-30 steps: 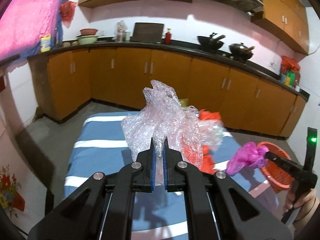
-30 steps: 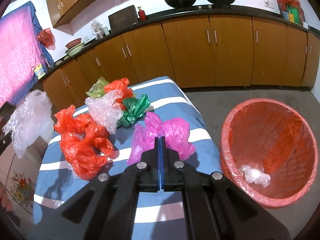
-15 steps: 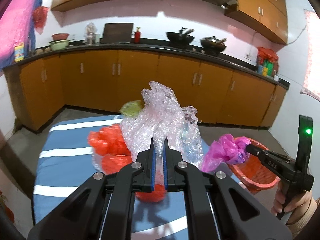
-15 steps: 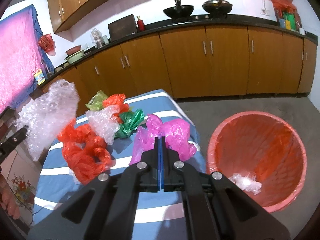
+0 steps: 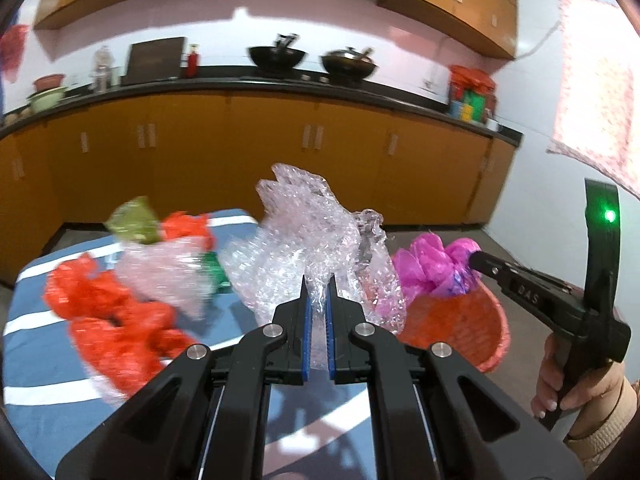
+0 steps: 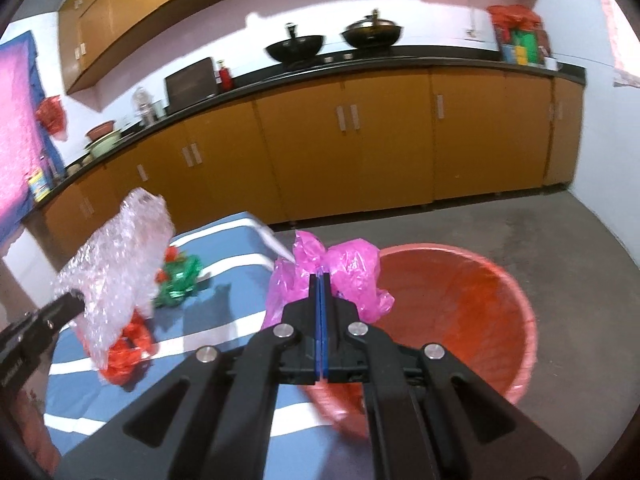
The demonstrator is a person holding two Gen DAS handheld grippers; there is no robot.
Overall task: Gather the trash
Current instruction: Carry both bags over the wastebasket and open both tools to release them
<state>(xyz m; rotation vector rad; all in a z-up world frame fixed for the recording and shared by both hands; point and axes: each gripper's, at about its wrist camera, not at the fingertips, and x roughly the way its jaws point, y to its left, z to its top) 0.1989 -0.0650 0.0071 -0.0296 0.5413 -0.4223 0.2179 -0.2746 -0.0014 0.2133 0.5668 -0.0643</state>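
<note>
Black, marked "DAS", the right hand-held gripper [image 5: 478, 258] pinches a pink bag [image 6: 340, 276] above the orange basket [image 6: 500, 280], while the left hand-held gripper [image 5: 319, 304] clamps bubble wrap [image 5: 304, 248].

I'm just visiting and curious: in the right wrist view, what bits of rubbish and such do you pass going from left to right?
Clear bubble wrap held up at the left → green bag on the striped table → pink bag pinched in the hand-held gripper → red basket on the floor.
</note>
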